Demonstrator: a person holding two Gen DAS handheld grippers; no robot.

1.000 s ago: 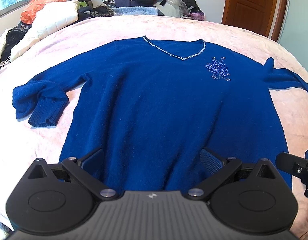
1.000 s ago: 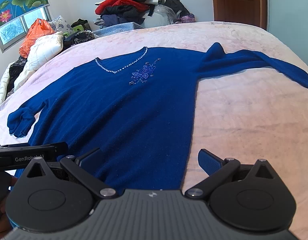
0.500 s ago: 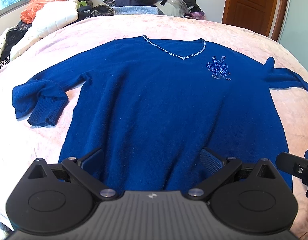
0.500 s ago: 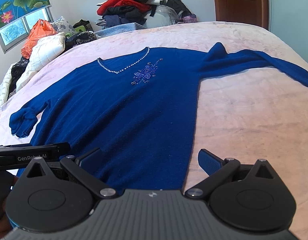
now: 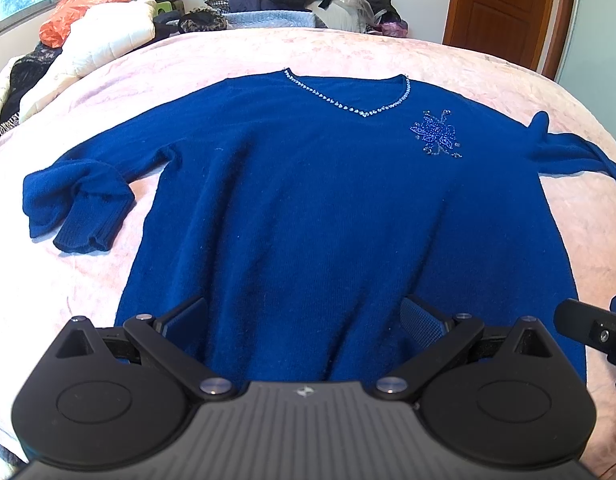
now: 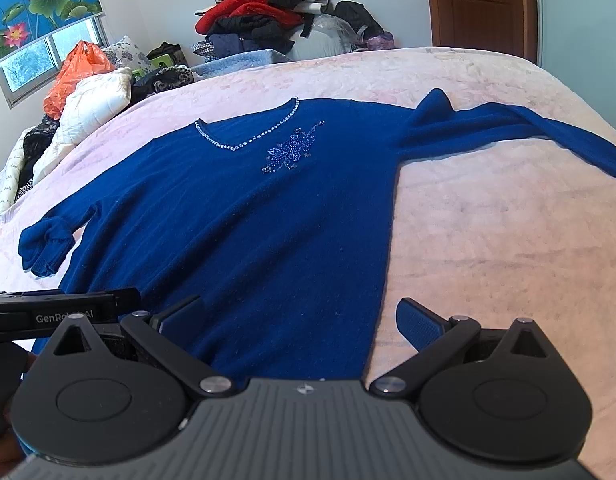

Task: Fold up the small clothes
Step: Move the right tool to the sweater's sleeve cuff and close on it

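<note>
Pink bedding [image 5: 388, 52] covered a bed, with a blue sweater [image 5: 328, 208] spread flat on it, neckline away, one sleeve [image 5: 75, 204] bunched at its left and the other stretched out right. Both grippers hovered low over the hem, level and side by side. The left gripper [image 5: 303, 316] gaped wide above the fabric; the right gripper [image 6: 299, 316] was likewise spread, straddling the sweater's right edge. Piled clothes [image 6: 267, 20] and a wooden door [image 6: 480, 4] stood beyond.

Home bedroom. Bed [image 6: 488, 240] under a pink plush cover, clothes heap [image 6: 267, 20] against the far wall, white quilt [image 5: 107, 36] and orange bag [image 5: 83, 4] by the window [image 6: 47, 60], wooden door [image 6: 480, 4].
</note>
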